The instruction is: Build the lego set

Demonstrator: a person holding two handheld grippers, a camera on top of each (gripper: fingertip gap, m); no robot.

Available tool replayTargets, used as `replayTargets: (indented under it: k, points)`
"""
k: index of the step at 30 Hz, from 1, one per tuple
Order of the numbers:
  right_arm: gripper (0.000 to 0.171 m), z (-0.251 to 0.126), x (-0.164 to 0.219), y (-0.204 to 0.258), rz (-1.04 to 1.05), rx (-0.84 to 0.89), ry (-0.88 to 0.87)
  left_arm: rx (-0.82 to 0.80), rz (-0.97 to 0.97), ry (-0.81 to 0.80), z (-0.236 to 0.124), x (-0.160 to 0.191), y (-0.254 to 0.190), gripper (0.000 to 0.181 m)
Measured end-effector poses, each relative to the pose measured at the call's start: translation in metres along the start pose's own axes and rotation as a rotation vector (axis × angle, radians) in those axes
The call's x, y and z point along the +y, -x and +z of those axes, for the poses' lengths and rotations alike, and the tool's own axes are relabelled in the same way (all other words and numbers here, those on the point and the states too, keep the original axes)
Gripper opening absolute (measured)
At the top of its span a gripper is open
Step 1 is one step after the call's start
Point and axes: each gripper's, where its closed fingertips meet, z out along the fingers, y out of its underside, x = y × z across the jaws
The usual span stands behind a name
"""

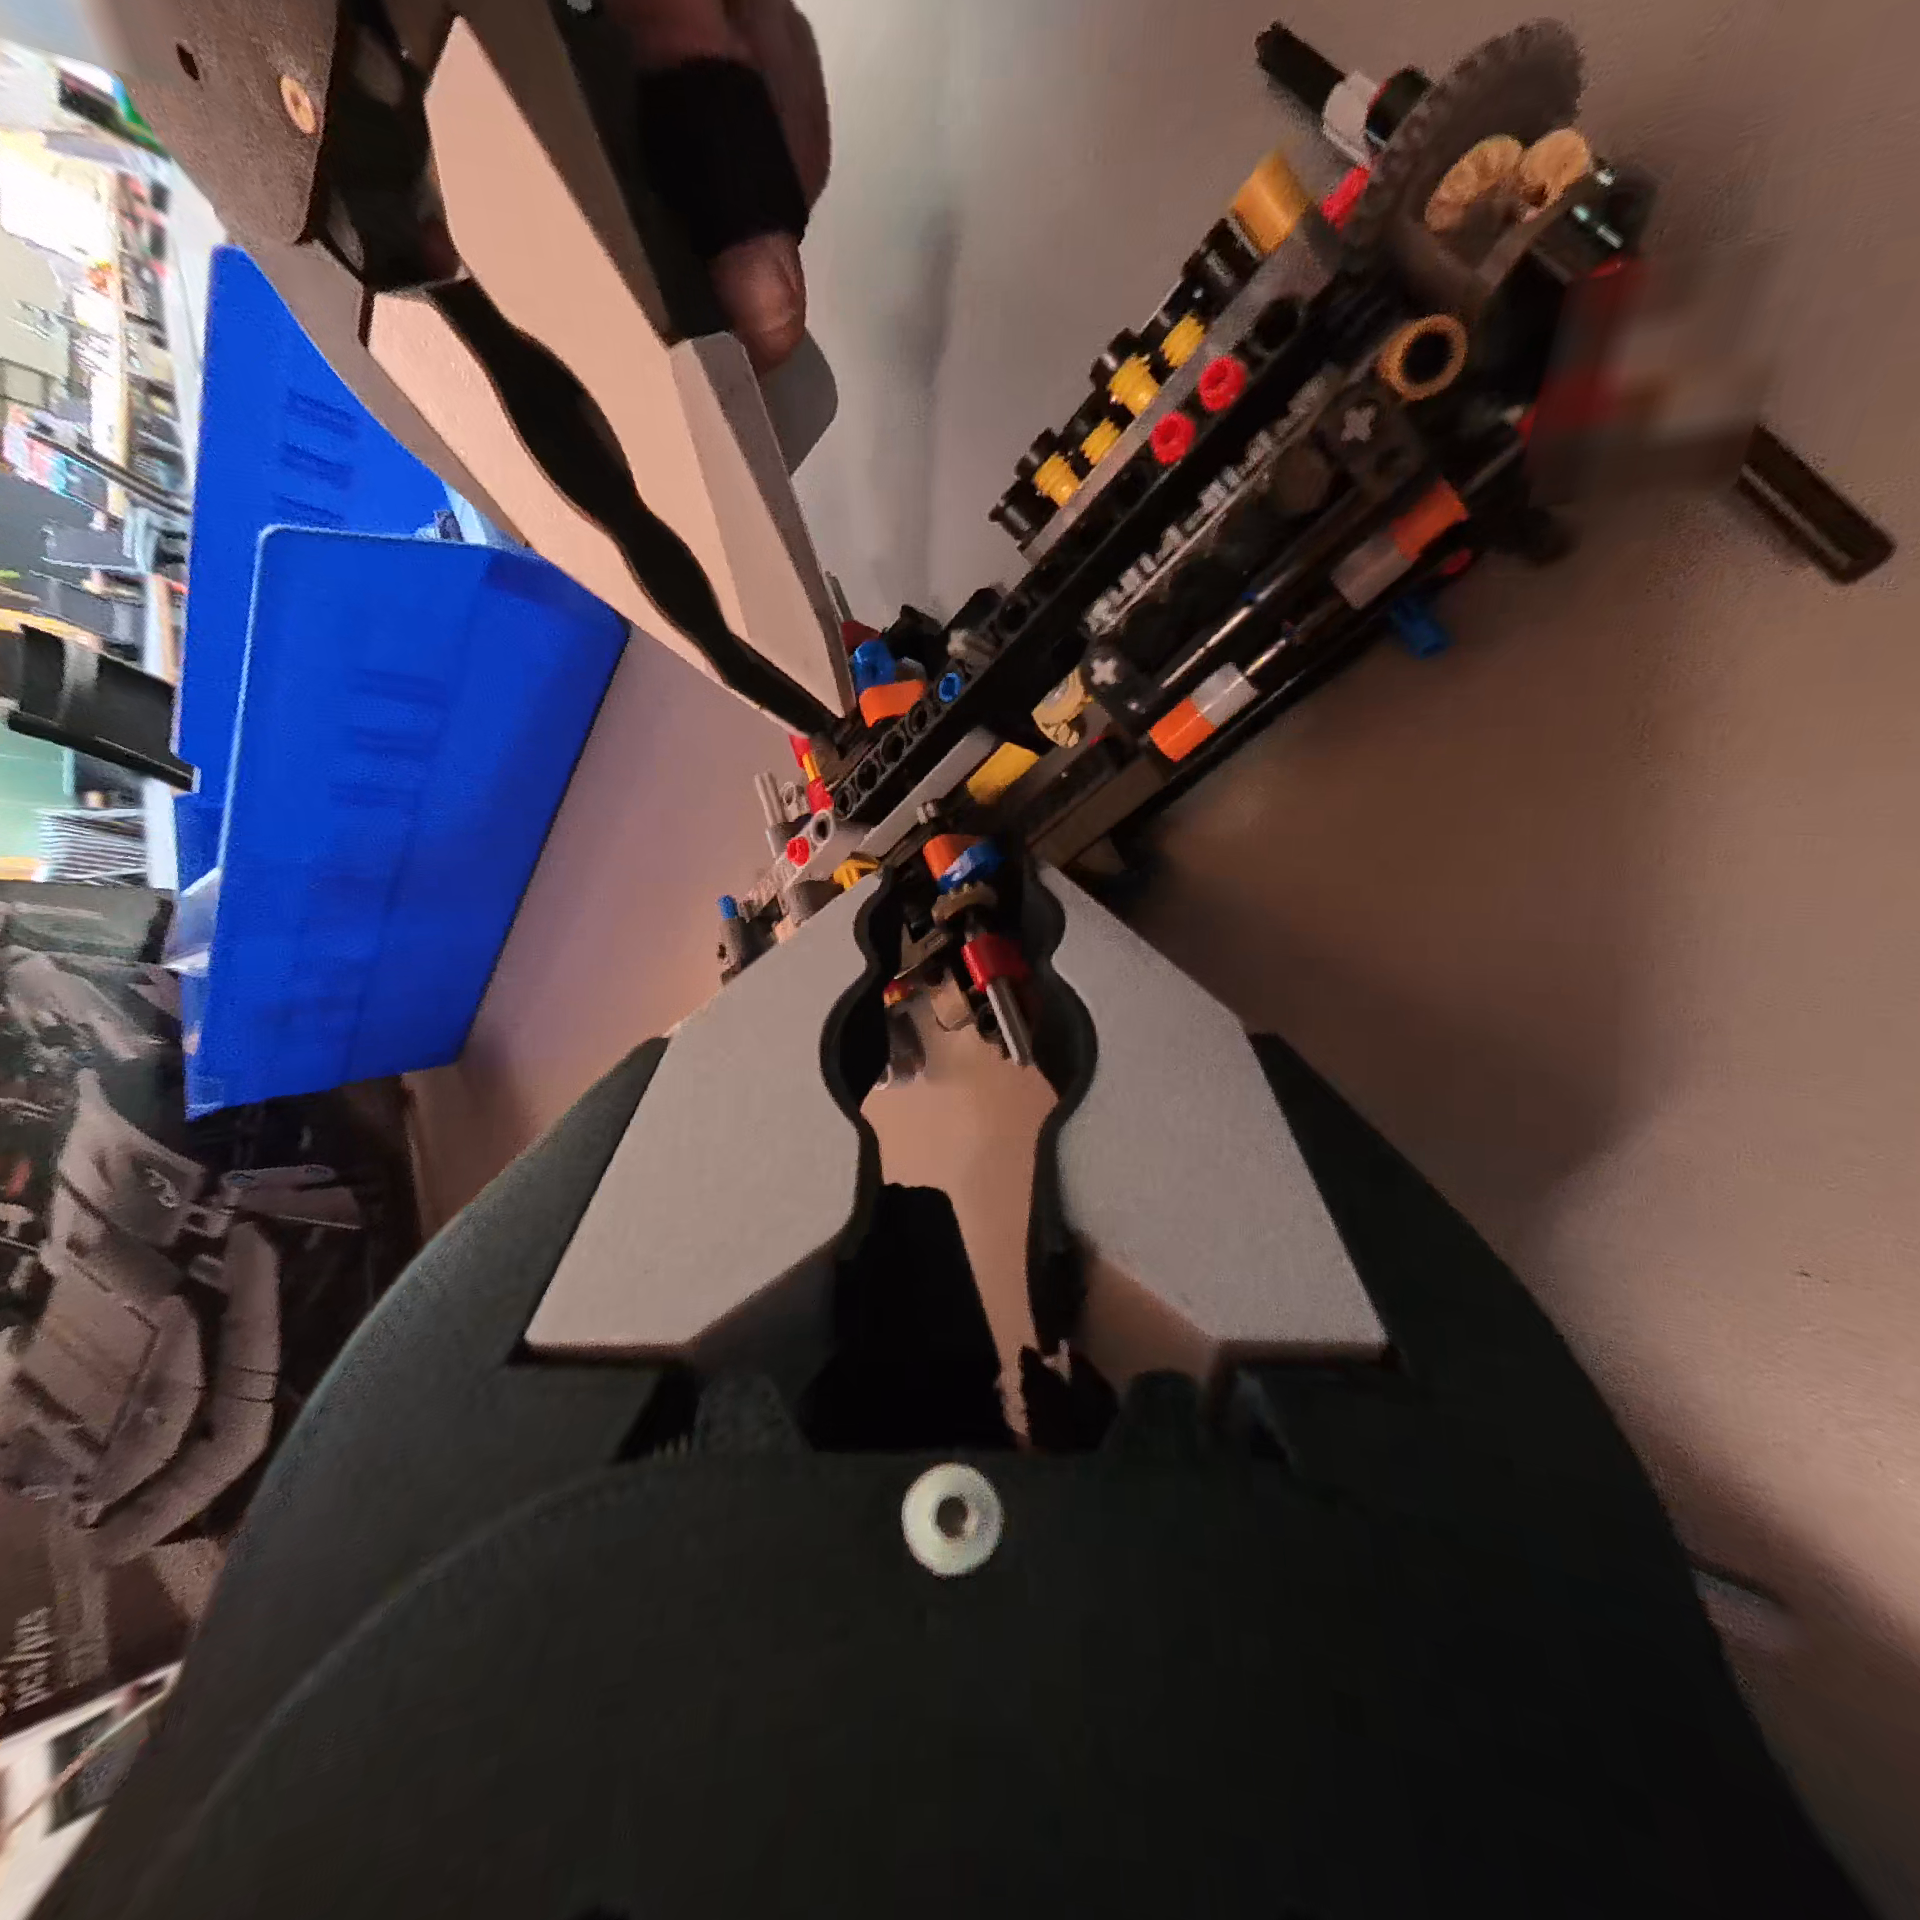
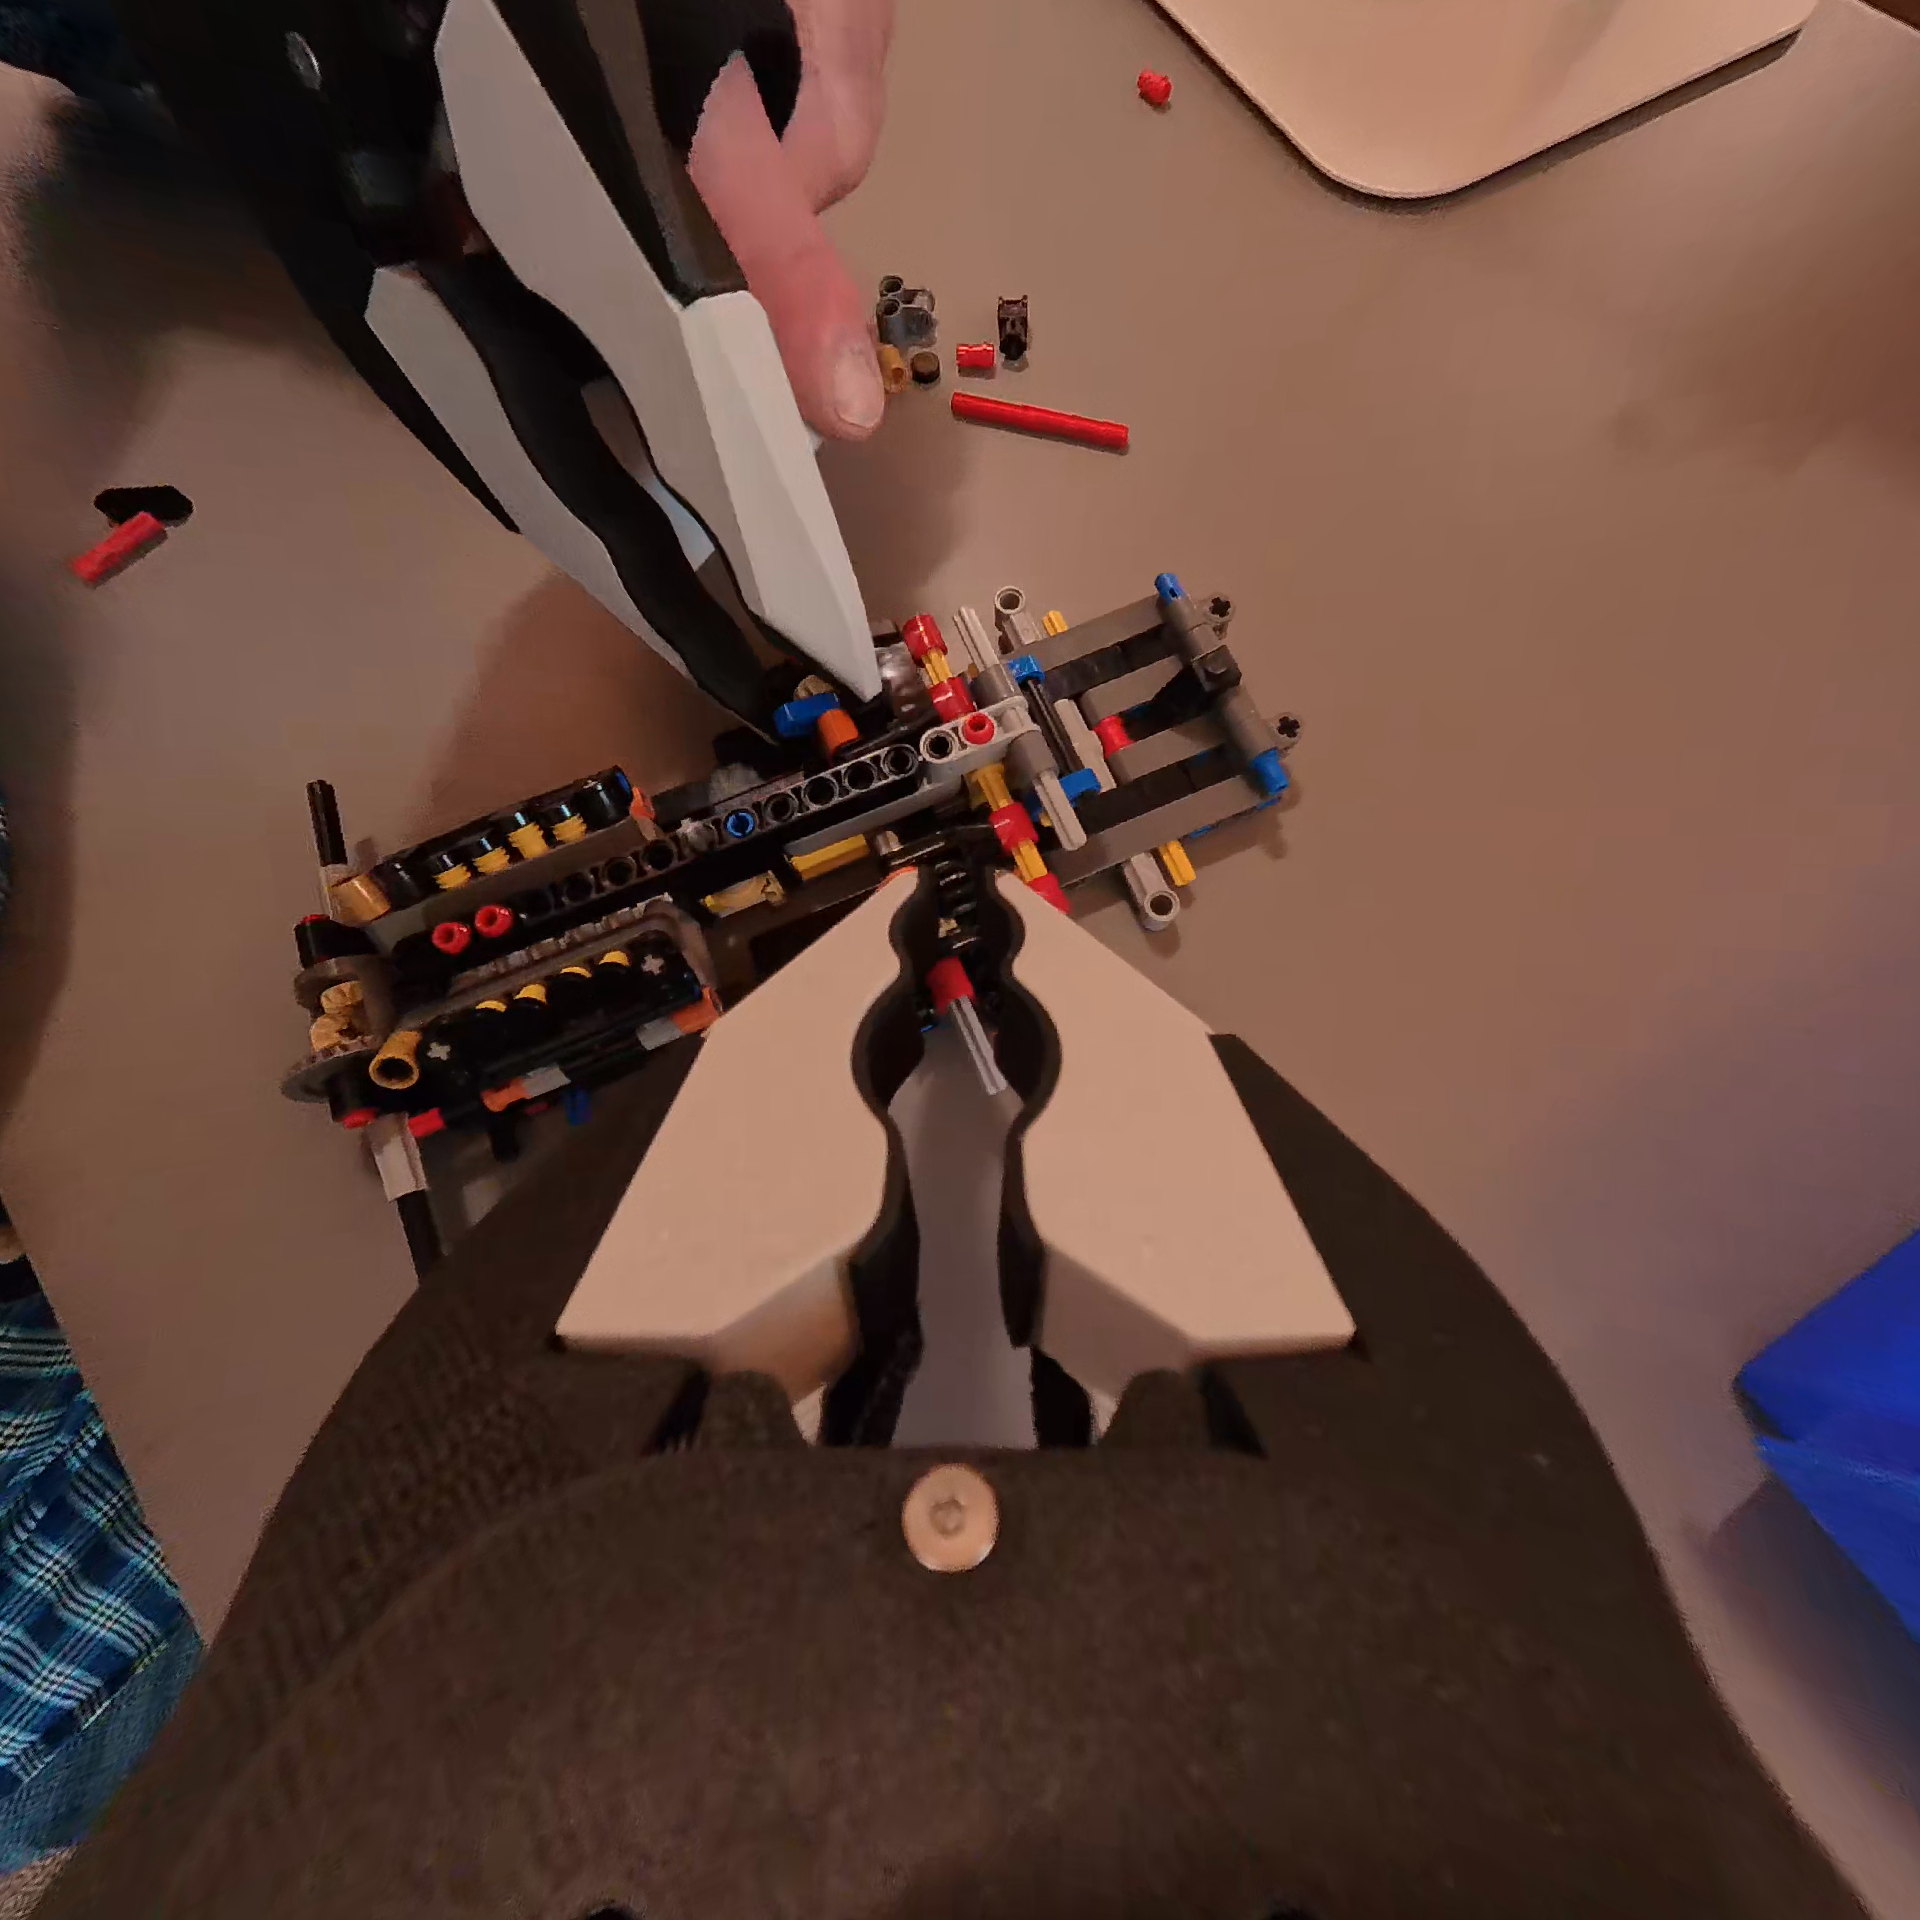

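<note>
A long lego technic model [image 1: 1195,520] of black beams with yellow, red, orange and blue parts lies on the brown table; in the right wrist view [image 2: 623,862] a grey frame forms its right end. My left gripper [image 1: 961,883] is shut on one side of the model, around a red bush on a grey axle [image 1: 1000,971]. My right gripper [image 2: 958,881] is shut on the opposite side, around a black spring [image 2: 951,904] with a red bush below it. Each gripper shows in the other's view, left gripper [image 2: 821,707] and right gripper [image 1: 821,717], tips at the model's blue and orange parts.
Blue bins [image 1: 395,790] stand beside the model; one corner shows in the right wrist view [image 2: 1849,1434]. Loose pieces lie beyond the model: a red axle [image 2: 1039,421], a small cluster [image 2: 935,332], a red pin [image 2: 120,545]. A pale mat [image 2: 1455,83] lies at the far right.
</note>
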Motion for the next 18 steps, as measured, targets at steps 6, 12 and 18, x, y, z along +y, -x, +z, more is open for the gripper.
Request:
replayTargets:
  k: [6, 12, 18]
  points:
    - [0.003, -0.0003, 0.0013, 0.0007, -0.017, 0.013, 0.017, -0.051, 0.058, 0.047, -0.0001, 0.002, 0.0007, 0.017]
    - [0.003, 0.0001, 0.0033, 0.0013, -0.038, 0.027, 0.055, -0.024, 0.078, 0.142, -0.0041, 0.0054, 0.0001, 0.014]
    - [0.003, 0.0, 0.0038, 0.0014, -0.045, 0.033, 0.073, -0.018, 0.102, 0.192, -0.0051, 0.0067, -0.001, 0.013]
